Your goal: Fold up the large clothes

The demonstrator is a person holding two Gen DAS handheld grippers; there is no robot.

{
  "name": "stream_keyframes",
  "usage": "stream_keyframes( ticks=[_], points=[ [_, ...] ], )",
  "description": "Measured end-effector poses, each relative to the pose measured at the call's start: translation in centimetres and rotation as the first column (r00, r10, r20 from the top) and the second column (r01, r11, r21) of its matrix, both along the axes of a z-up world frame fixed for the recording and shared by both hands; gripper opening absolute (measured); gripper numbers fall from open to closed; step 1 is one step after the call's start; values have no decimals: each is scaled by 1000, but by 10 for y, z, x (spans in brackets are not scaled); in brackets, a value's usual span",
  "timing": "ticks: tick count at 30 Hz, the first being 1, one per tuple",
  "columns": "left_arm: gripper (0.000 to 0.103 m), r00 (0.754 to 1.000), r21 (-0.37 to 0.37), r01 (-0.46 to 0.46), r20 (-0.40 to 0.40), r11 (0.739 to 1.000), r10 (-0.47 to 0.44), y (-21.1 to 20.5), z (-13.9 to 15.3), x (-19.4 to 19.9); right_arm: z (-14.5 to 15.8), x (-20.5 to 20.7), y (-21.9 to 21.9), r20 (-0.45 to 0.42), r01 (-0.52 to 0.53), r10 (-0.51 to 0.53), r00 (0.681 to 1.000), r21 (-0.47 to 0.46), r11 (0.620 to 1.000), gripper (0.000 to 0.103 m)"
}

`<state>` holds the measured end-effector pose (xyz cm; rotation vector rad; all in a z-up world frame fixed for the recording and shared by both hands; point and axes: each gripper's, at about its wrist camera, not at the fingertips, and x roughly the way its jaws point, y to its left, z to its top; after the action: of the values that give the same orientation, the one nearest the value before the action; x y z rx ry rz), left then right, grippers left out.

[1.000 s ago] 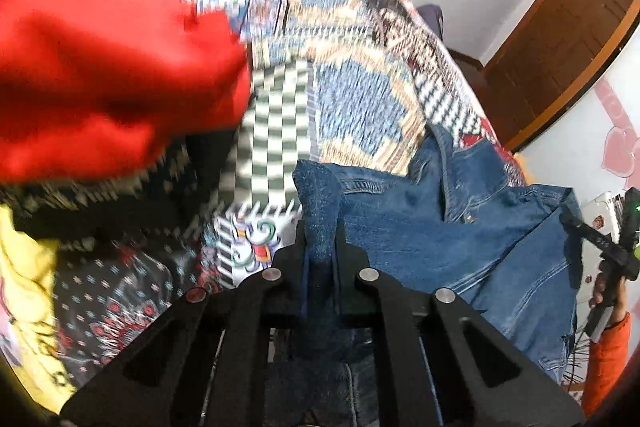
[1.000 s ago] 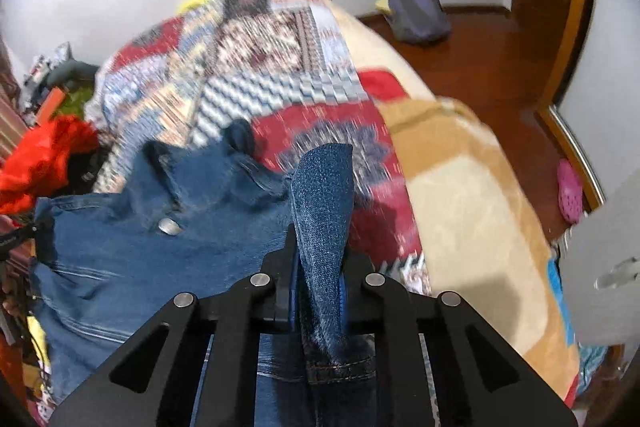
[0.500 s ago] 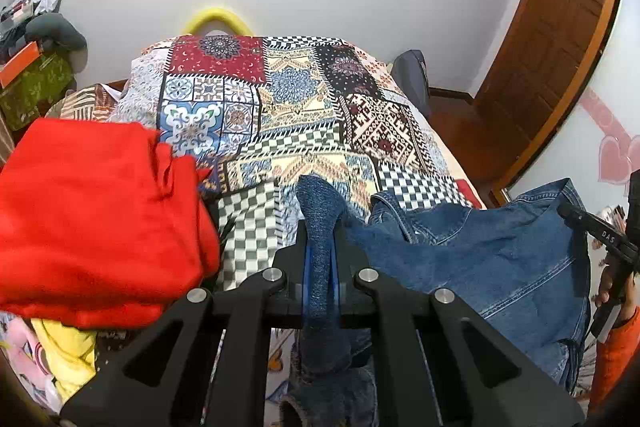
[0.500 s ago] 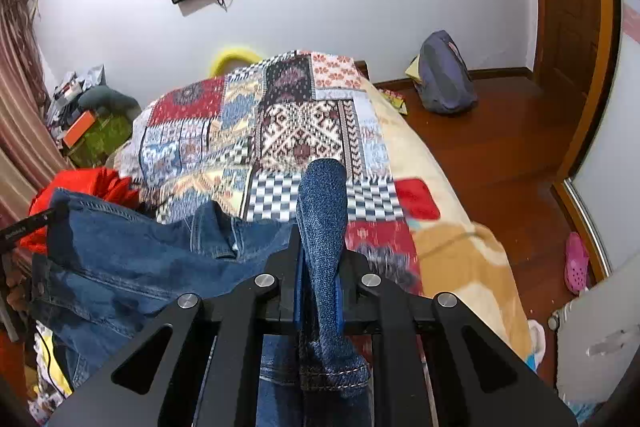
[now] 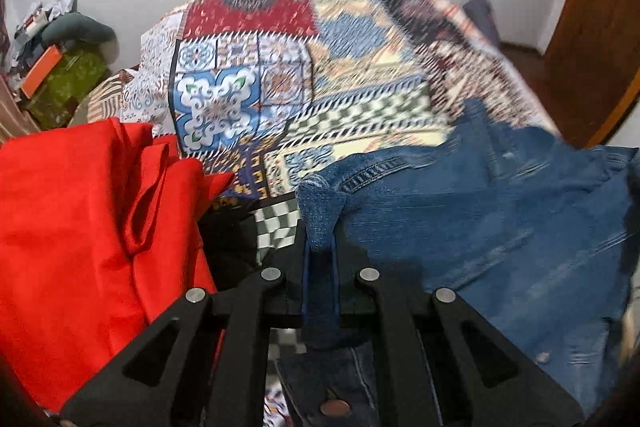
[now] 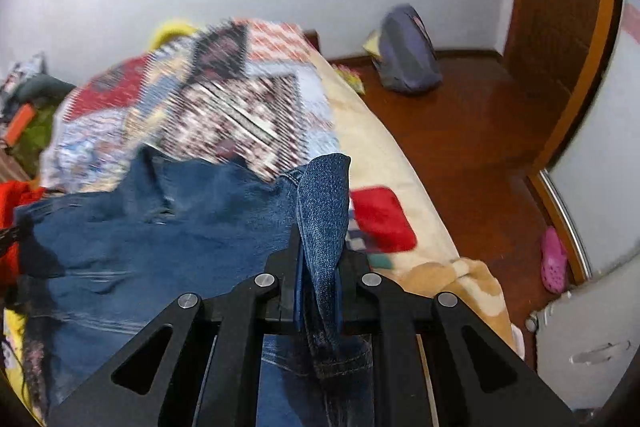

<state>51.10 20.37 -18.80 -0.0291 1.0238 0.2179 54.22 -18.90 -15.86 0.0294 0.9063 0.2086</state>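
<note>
A blue denim jacket hangs stretched between my two grippers above a bed with a patchwork cover. My left gripper is shut on one corner of the denim, which sticks up between its fingers. In the right wrist view the jacket spreads to the left, and my right gripper is shut on another fold of it. The collar end lies toward the middle of the bed.
A pile of red cloth lies left of the jacket with black fabric under it. Clutter and a green box stand at the far left. A wooden floor with a grey backpack, a pink shoe and a door lie right of the bed.
Both grippers have swept forward over the bed with the jacket, which now spreads flatter and further up the cover. The red pile sits lower left in the left wrist view.
</note>
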Motion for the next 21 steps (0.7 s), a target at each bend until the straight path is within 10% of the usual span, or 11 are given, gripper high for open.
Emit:
stream_keyframes(
  ticks=[10, 21],
  points=[
    [15, 1000, 59, 30, 5, 998, -30, 1, 7, -7, 4, -8, -11, -29, 40, -42, 999, -76, 996, 23],
    [55, 980, 70, 133, 137, 989, -142, -27, 82, -100, 72, -93, -5, 92, -61, 66, 994, -59, 996, 47]
  ],
)
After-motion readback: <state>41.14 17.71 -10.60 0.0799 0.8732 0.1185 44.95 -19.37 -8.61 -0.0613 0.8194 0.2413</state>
